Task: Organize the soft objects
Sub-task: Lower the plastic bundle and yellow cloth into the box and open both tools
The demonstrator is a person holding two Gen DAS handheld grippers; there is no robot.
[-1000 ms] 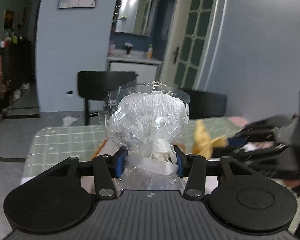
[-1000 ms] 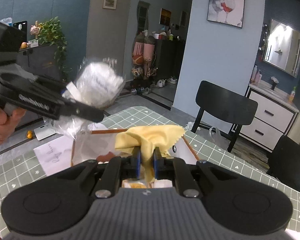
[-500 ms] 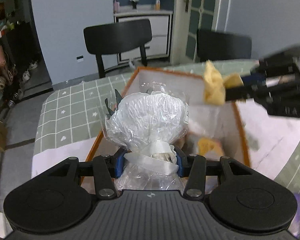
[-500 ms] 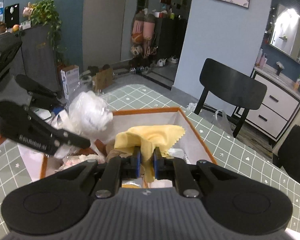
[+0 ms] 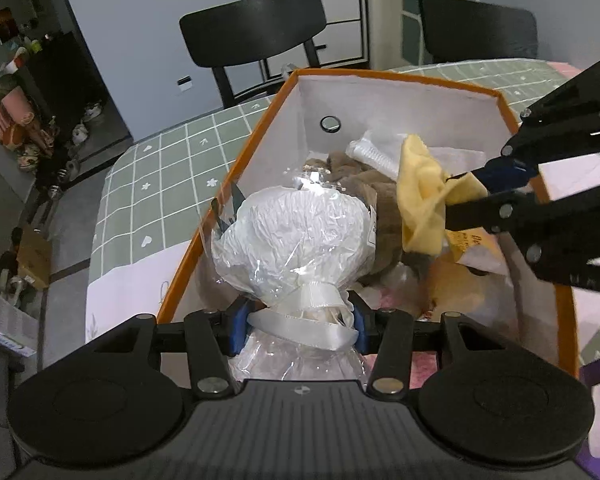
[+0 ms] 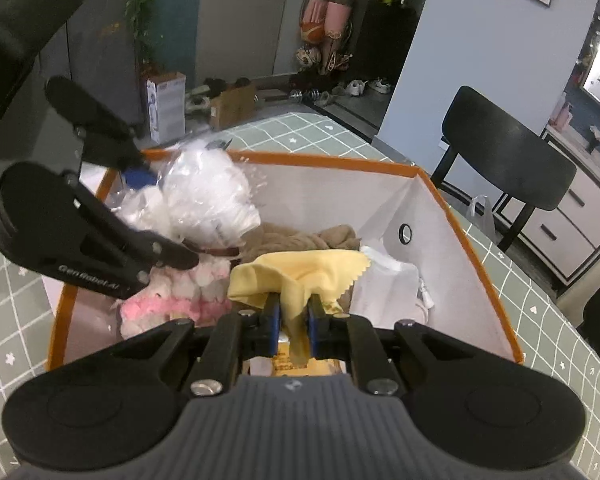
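My left gripper (image 5: 298,320) is shut on the ribbon-tied neck of a clear plastic bag with white stuffing (image 5: 296,236); the bag also shows in the right wrist view (image 6: 210,200). It hangs inside the near left part of the orange-rimmed white box (image 5: 380,76). My right gripper (image 6: 293,320) is shut on a yellow cloth (image 6: 300,272) and holds it over the box's middle; the cloth shows in the left wrist view (image 5: 424,196). Inside the box lie a brown plush (image 6: 304,238), a pink and white plush (image 6: 172,300) and a white pouch (image 6: 388,284).
The box (image 6: 480,280) stands on a table with a green checked cloth (image 5: 160,176). Two black chairs (image 5: 256,32) stand beyond the table's far edge. White paper (image 5: 132,284) lies left of the box. Floor clutter and cardboard boxes (image 6: 232,104) lie past the table.
Both grippers have moved down toward the box. The bag and the yellow cloth now sit lower, within the box's walls, and the two grippers are closer together.
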